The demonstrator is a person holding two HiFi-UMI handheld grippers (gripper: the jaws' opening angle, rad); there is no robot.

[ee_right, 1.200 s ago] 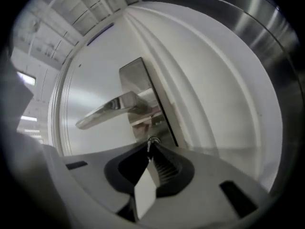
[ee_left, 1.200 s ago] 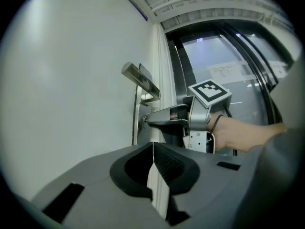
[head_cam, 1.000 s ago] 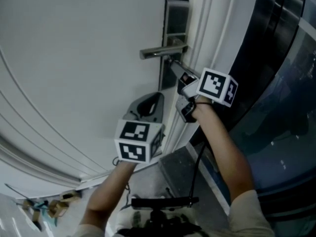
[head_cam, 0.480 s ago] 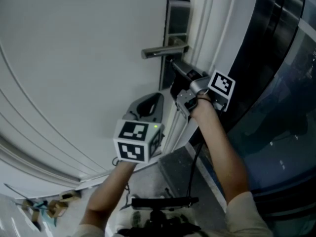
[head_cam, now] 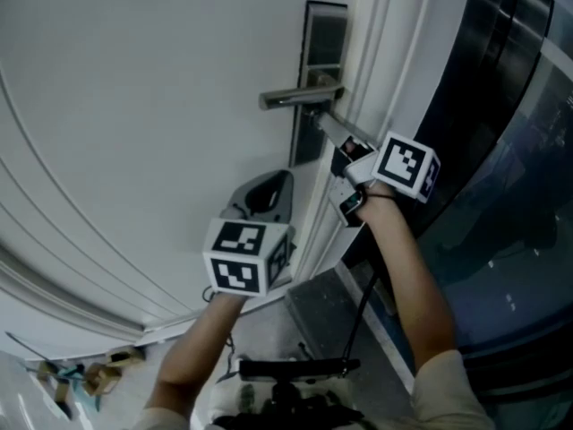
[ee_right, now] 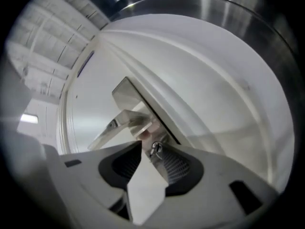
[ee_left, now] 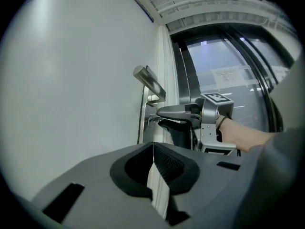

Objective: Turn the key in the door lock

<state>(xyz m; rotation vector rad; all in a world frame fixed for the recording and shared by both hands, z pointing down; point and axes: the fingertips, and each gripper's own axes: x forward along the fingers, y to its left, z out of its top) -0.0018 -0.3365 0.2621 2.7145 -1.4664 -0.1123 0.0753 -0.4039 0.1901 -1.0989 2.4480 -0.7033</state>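
A steel lock plate (head_cam: 323, 38) with a lever handle (head_cam: 294, 98) sits on the white door (head_cam: 134, 106). A small key (ee_right: 155, 149) sticks out of the lock just under the handle; it shows too in the left gripper view (ee_left: 151, 119). My right gripper (head_cam: 320, 122) (ee_right: 147, 150) (ee_left: 158, 117) points at the lock, with the key between its jaws. The jaws have just been opening, and they stand open with a gap around the key. My left gripper (head_cam: 273, 186) (ee_left: 152, 146) hangs lower, off the door, its tips together and nothing in them.
The white door frame (head_cam: 376, 61) runs right of the lock plate. Beyond it stands a dark glass wall (head_cam: 510, 150). A grey threshold (head_cam: 327, 312) lies below, with a black rig (head_cam: 295, 365) near my body and scraps (head_cam: 81, 374) on the floor at lower left.
The right gripper's jaws have spread apart off the key, and its marker cube has rolled back and slid a little right. The left gripper has stayed where it was.
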